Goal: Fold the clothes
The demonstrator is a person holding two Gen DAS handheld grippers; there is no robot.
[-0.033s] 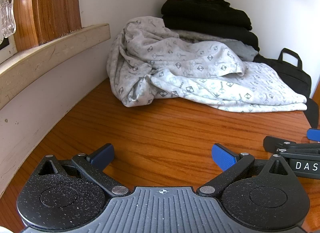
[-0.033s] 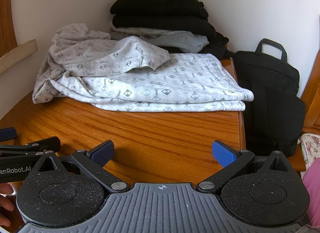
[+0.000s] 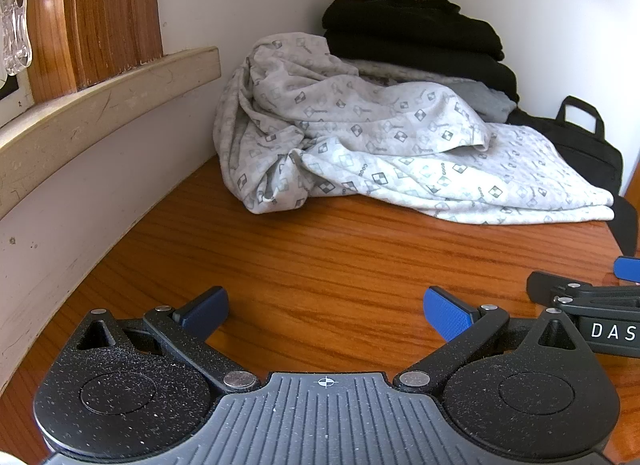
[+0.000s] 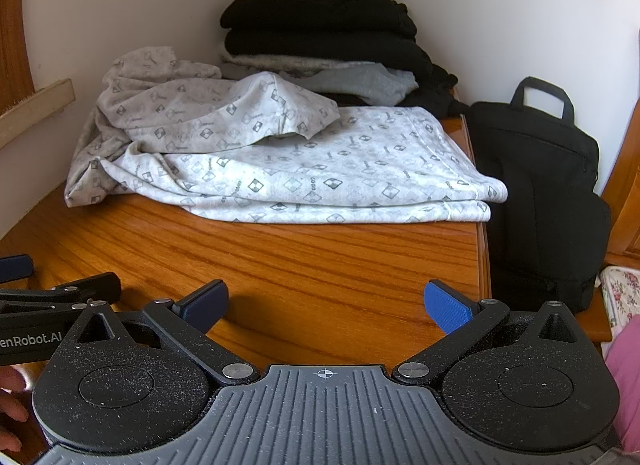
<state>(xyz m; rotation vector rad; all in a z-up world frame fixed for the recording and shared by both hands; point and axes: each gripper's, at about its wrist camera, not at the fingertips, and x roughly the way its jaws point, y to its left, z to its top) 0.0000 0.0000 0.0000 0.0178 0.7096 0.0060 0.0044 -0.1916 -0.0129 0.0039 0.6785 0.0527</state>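
Table of orange wood is seen carrying a patterned white garment, partly folded at its far side, before stacked dark clothes. Left claw and right claw are held spread apart, empty, well short of it.

Brightness: both views well lit by soft, even daylight; source direction cannot be told.
Glare: mild sheen on the wooden table grain; white wall bright but not blown out.
Shadows: soft, short shadows under the patterned garment and beneath the right gripper fingers.
Distortion: strong fisheye bending; the ledge curves, corners darken.
Focus: sharp throughout; black folded clothes lose detail.
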